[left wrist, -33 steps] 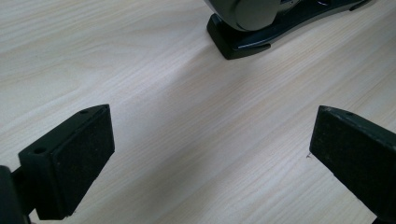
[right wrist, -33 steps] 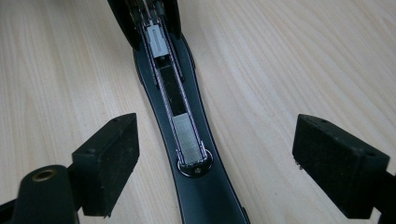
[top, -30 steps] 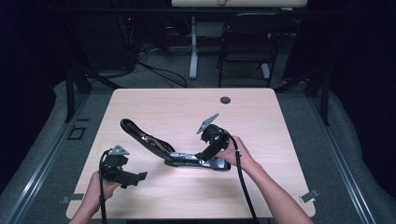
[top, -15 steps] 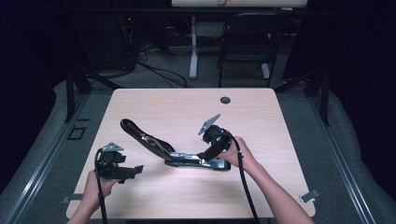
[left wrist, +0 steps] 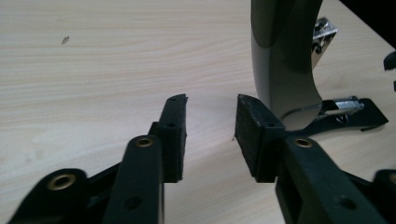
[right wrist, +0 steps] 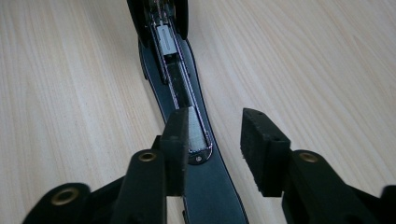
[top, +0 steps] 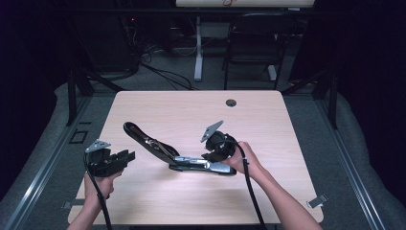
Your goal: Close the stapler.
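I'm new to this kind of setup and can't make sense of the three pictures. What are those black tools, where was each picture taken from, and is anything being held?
A person sits at a wooden table and holds a hand tool with two black tongs in each hand. The wide picture comes from a camera fixed above the table. The other two come from small cameras riding on the tools, looking along their own tongs.

On the table lies a black stapler, swung open, its top arm raised and its metal staple channel exposed.

The left tongs sit apart from the stapler near the table's left side. Their jaws have just been closing, with nothing between them; the stapler's raised arm stands beyond them.

The right tongs hang over the stapler's base. Their jaws have also just been closing, with the base under them, but the pads do not look pressed on it. Nothing is gripped.
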Tool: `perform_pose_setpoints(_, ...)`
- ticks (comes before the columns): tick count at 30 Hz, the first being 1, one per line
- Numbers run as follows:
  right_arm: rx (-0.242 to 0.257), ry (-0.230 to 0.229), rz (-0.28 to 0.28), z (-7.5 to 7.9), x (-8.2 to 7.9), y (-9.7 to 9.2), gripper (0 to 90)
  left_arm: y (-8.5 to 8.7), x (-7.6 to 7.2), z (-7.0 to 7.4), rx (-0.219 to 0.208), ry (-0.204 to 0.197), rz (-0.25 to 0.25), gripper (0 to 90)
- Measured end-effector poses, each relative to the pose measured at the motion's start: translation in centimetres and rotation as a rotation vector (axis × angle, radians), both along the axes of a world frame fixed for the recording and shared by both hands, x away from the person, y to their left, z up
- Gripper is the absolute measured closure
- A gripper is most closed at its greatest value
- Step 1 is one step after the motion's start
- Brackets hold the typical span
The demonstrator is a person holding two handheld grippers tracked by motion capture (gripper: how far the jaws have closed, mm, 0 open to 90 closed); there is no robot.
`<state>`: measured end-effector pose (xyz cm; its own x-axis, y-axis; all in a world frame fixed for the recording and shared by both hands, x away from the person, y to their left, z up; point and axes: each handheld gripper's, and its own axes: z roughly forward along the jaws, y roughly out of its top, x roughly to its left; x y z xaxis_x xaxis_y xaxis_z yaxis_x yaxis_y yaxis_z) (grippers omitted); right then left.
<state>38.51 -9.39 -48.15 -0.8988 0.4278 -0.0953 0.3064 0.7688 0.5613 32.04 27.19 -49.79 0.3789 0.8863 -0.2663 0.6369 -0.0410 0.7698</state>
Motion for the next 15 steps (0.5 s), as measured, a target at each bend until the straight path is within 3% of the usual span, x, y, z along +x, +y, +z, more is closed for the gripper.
perform_pose_setpoints(7,0.000,-0.027,-0.004,0.6,-0.4,-0.6,76.6,-0.4,0.6,0.0,0.018,-0.020,-0.004,79.4)
perform_pose_setpoints(11,0.000,-0.029,-0.011,0.6,-0.4,-0.8,78.7,-0.7,1.0,0.2,0.027,-0.072,0.008,84.7)
perform_pose_setpoints(15,0.012,-0.031,-0.023,0.5,-0.5,-0.8,79.1,-0.8,1.2,0.5,0.020,-0.098,0.015,85.7)
